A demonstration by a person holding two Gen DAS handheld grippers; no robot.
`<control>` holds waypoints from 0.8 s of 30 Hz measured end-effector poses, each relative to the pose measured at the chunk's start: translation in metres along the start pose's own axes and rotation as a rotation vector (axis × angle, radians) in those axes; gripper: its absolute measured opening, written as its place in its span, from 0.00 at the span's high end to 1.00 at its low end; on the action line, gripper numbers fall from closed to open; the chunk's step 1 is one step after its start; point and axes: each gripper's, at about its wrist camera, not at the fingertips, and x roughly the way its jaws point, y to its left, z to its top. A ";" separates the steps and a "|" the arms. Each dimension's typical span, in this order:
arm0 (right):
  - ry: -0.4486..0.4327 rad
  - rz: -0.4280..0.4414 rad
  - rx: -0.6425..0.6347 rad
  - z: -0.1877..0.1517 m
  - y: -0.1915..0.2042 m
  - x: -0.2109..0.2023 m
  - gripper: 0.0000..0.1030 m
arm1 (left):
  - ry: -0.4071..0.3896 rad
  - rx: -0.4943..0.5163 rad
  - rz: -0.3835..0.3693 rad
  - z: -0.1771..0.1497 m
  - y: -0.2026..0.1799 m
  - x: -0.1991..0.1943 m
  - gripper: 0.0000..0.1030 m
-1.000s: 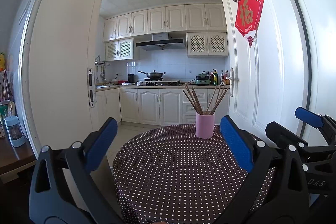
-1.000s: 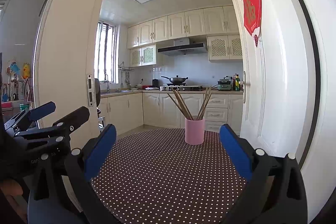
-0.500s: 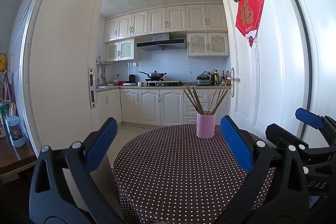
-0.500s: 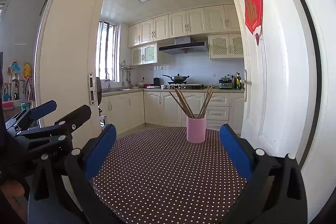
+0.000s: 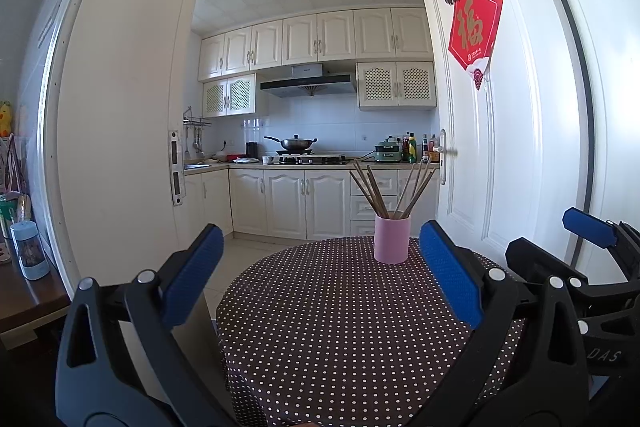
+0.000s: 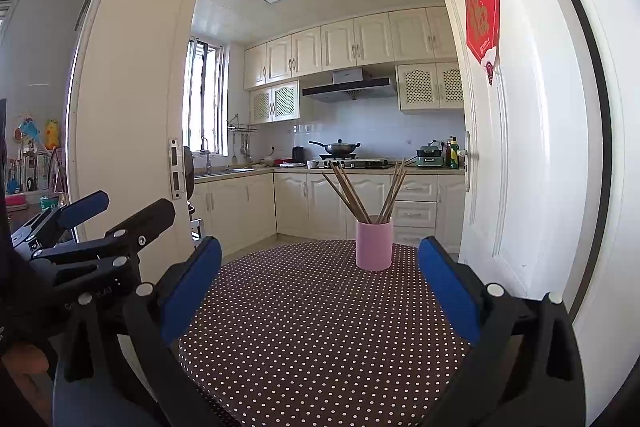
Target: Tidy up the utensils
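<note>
A pink cup (image 5: 392,239) (image 6: 374,245) stands upright at the far side of a round table with a brown polka-dot cloth (image 5: 340,327) (image 6: 320,327). Several brown chopsticks (image 5: 384,189) (image 6: 362,193) lean fanned out inside it. My left gripper (image 5: 320,267) is open and held above the near part of the table, nothing between its blue pads. My right gripper (image 6: 320,273) is likewise open and empty. Each gripper shows at the edge of the other's view, the right gripper (image 5: 576,263) beside the left one, the left gripper (image 6: 92,223) beside the right one.
An open white door (image 5: 480,127) with a red paper sign (image 5: 474,27) stands close to the table's right. A kitchen with white cabinets (image 5: 304,199) and a wok (image 5: 294,143) lies beyond. A wooden side table with a small bottle (image 5: 30,255) is at the left.
Both views have risen and drifted slightly, so the cup sits a little further right and lower in the frames. The grippers stay open and empty.
</note>
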 end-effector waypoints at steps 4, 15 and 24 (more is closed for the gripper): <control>0.001 -0.002 0.001 0.000 -0.001 0.000 0.08 | -0.003 0.000 0.002 -0.001 0.000 -0.001 0.06; 0.008 0.001 0.004 0.000 -0.003 0.001 0.08 | -0.011 0.005 0.010 -0.003 -0.001 -0.001 0.06; 0.011 0.004 0.008 -0.001 -0.003 0.003 0.08 | -0.012 0.010 0.015 -0.002 -0.001 -0.001 0.06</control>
